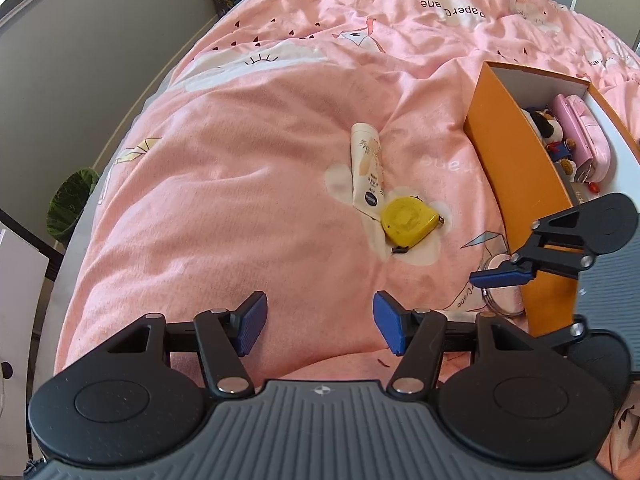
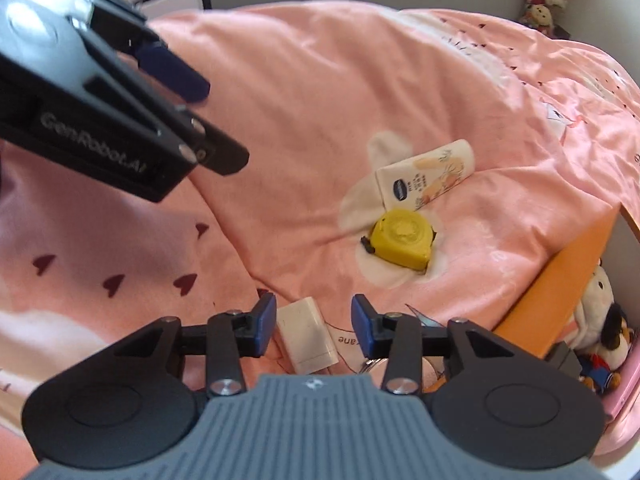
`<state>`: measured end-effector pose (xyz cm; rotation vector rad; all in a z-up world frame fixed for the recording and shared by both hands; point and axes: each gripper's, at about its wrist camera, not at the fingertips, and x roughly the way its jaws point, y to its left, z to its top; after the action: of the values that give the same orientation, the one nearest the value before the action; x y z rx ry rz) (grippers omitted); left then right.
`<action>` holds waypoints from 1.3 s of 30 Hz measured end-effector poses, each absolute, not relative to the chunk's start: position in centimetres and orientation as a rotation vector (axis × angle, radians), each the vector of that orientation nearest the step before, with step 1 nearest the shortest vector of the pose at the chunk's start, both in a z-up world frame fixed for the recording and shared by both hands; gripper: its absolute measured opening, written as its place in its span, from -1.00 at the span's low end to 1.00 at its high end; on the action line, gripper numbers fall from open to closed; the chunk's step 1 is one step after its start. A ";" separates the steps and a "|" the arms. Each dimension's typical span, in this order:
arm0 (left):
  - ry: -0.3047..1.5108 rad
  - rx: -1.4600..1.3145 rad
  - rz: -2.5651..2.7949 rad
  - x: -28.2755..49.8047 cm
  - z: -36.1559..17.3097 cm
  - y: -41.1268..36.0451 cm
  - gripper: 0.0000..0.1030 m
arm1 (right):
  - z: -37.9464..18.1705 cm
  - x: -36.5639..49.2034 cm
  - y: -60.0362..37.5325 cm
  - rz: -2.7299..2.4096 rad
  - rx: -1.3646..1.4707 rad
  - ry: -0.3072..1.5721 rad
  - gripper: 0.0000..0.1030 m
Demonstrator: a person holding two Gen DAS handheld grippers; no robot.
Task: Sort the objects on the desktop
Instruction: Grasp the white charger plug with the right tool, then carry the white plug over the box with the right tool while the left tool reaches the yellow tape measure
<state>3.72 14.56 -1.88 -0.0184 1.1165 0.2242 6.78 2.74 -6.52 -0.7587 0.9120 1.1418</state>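
Right wrist: jaws of both grippers apart; round yellow tape measure [image 2: 402,243] on rumpled quilt [image 2: 304,112].

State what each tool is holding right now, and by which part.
Nothing is held. The left tool stands open over bare pink quilt. The right tool is open around a small white rectangular block, pads apart from it.
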 end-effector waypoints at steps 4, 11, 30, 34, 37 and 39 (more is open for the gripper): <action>1.107 -0.024 0.203 3.5 -2.1 15.0 0.35 | -8.6 6.8 4.1 1.114 -0.843 0.977 -0.11; 1.093 -0.066 0.176 3.4 -2.2 15.8 0.35 | -10.7 7.2 5.4 1.077 -0.907 1.054 -0.10; 1.058 -0.105 0.118 3.7 -1.6 15.7 0.18 | -6.8 9.0 1.5 1.067 -0.690 1.088 -0.31; 1.051 -0.111 0.082 4.8 -1.4 15.2 0.18 | -2.8 10.0 0.0 1.057 -0.563 1.026 -0.31; 1.049 -0.137 0.038 6.0 -1.5 14.8 0.18 | 0.0 10.7 -1.5 1.037 -0.474 0.974 -0.31; 1.052 -0.169 0.018 7.1 -1.8 14.7 0.18 | 1.7 11.8 -2.5 1.014 -0.420 0.945 -0.31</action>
<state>7.08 14.66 -1.78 -0.1695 1.0522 0.0178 11.80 -2.55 1.69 -0.4202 0.9451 1.0141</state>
